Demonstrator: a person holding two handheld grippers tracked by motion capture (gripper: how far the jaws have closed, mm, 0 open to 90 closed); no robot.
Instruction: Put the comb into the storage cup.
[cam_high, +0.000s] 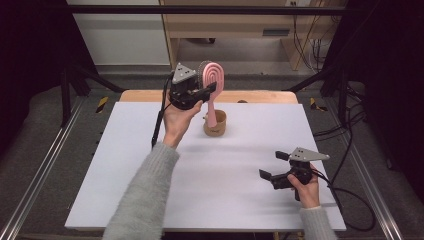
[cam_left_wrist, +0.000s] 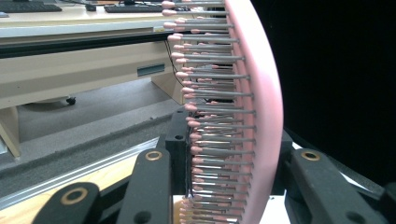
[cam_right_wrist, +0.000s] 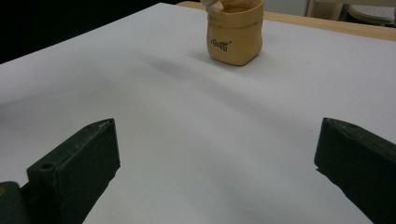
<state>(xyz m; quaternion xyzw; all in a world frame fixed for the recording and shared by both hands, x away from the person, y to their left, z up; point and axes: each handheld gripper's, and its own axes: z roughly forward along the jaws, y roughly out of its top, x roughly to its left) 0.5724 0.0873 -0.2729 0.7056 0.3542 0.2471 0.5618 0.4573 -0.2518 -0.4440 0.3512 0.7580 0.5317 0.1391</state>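
Standing handle-down in the tan pouch (cam_high: 215, 125) near the white board's (cam_high: 125, 190) far edge, pink hairbrush (cam_high: 212, 80), head clamped by left gripper (cam_high: 206, 93); bristles (cam_left_wrist: 210, 140) close up in left gripper view. Right gripper (cam_high: 272, 167) agape near the right edge.

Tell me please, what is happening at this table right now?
A person works with two hand-held grippers. The left gripper is shut on a pink hairbrush, held upright with its handle end at the tan fabric pot. The right gripper is open and holds nothing, low over the white table.
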